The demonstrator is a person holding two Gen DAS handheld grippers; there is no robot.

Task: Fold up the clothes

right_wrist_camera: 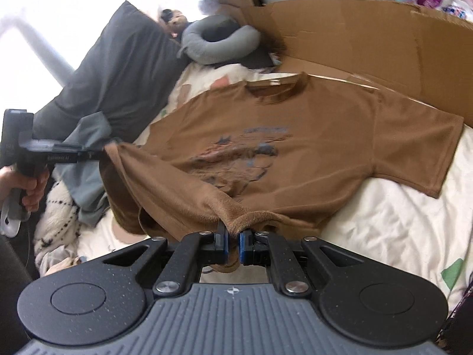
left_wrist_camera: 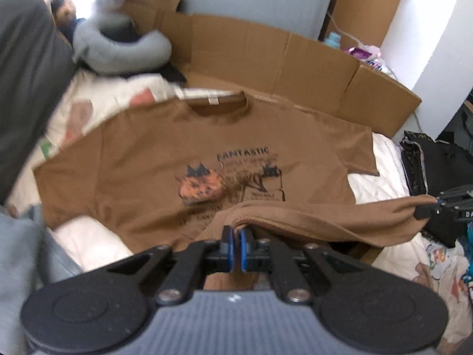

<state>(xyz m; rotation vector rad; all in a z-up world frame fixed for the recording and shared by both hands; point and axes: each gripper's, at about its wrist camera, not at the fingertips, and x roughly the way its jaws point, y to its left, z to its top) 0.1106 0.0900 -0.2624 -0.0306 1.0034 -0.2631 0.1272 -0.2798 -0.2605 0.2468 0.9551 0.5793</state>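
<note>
T-shirt: our brown printed T-shirt (left_wrist_camera: 142, 159) lies face up on the white bedsheet (right_wrist_camera: 384, 207), collar toward the cardboard (left_wrist_camera: 295, 59).
Left gripper (left_wrist_camera: 235, 236): we pinch the hem, jaws nearly closed.
Right gripper (right_wrist_camera: 233, 238): likewise clamped on the hem, lifted.
Print: blurred, probably reads "FANTASTIC".
Neck pillow (left_wrist_camera: 118, 50): beyond the collar.
</note>
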